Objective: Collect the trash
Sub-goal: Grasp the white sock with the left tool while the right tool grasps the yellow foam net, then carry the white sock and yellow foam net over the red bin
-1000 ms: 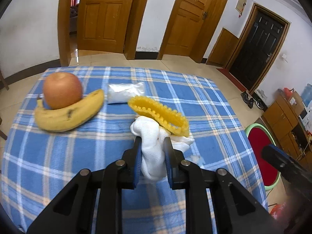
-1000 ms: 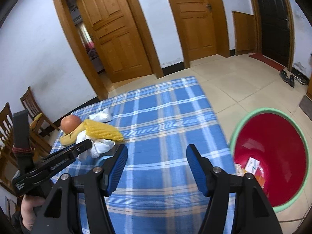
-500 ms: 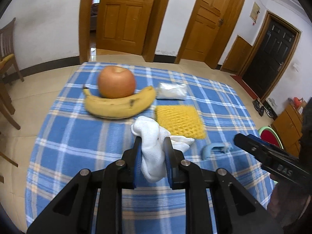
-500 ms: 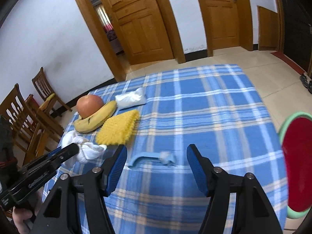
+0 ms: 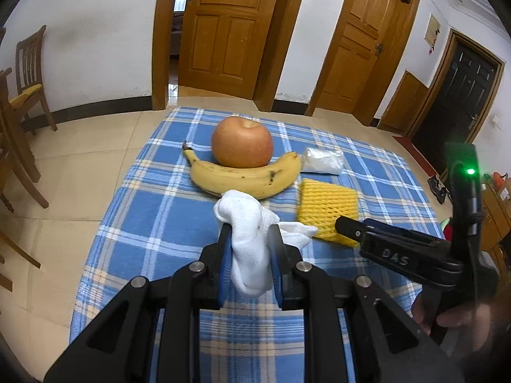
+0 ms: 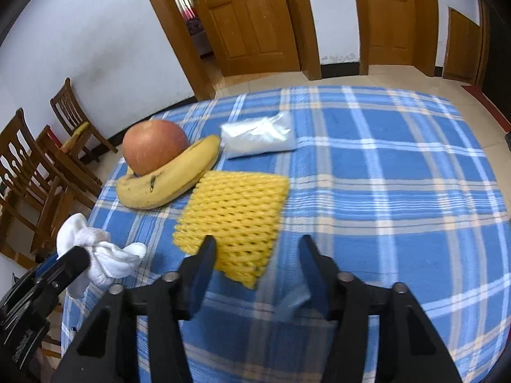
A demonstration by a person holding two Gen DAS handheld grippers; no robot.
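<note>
A: Any writing showing?

B: Only "DAS" on the side of the right tongs, seen from the left wrist view.

A: What are the left tongs doing?

B: Clamping a crumpled white foam net, its long axis hanging downward above the desk.

A: And the right tongs?

B: Gaping wide, gripping nothing, hovering over a yellow foam net lying flat just beside the banana and apple.

Walls: white
Floor: beige tiles
Doors: brown wood
Furniture: wooden chairs, left
</note>
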